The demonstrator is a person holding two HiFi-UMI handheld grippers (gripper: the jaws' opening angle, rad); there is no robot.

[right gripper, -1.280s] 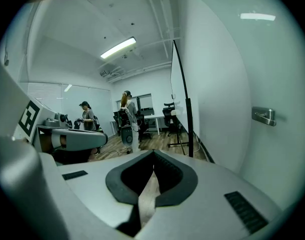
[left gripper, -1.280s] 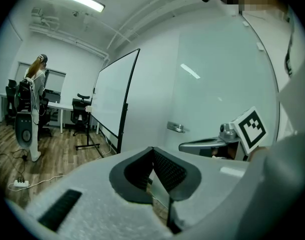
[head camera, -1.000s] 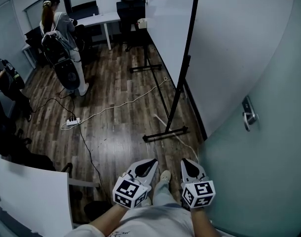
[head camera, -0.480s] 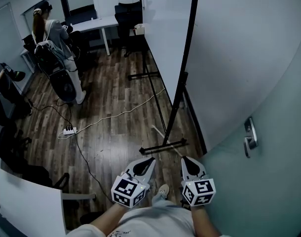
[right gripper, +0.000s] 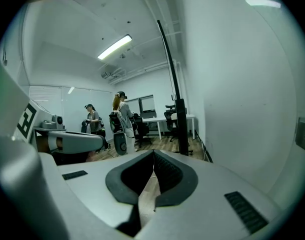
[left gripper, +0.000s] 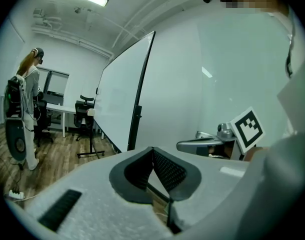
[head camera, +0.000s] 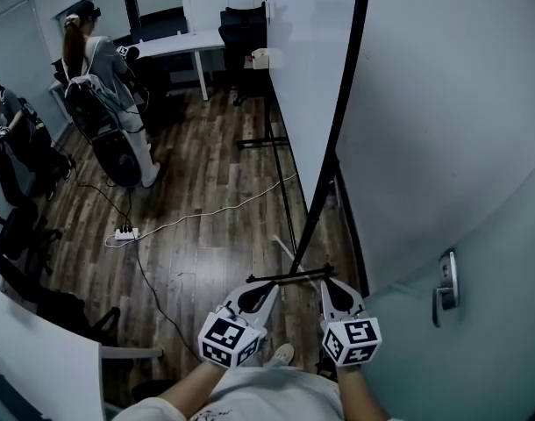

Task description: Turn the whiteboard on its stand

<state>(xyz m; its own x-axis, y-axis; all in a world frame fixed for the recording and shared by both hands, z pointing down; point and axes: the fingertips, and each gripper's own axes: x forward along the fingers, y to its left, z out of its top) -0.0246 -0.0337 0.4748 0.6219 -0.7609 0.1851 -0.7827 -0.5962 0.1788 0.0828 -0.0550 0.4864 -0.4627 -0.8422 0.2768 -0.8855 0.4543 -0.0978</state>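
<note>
The whiteboard (head camera: 307, 68) is a tall white panel in a black frame, standing edge-on close to the wall on the right. Its near black post (head camera: 338, 139) runs down to a floor foot (head camera: 289, 279). The foot lies just ahead of my left gripper (head camera: 254, 298) and my right gripper (head camera: 336, 295). Both are shut and hold nothing, side by side and low in the head view. In the left gripper view, the board (left gripper: 122, 99) stands ahead of that gripper (left gripper: 153, 149). In the right gripper view, the post (right gripper: 181, 126) rises beyond that gripper (right gripper: 153, 153). Neither gripper touches the stand.
A grey wall with a door handle (head camera: 444, 289) is close on the right. A white cable (head camera: 215, 210) and a power strip (head camera: 125, 233) lie on the wood floor. Two people (head camera: 105, 86) stand at the far left near a white desk (head camera: 175, 42) and a chair (head camera: 243, 24).
The view has moved forward: the stand's foot and post are now closer to both grippers. The grippers stay shut and side by side. The people at the left have shifted a little.
</note>
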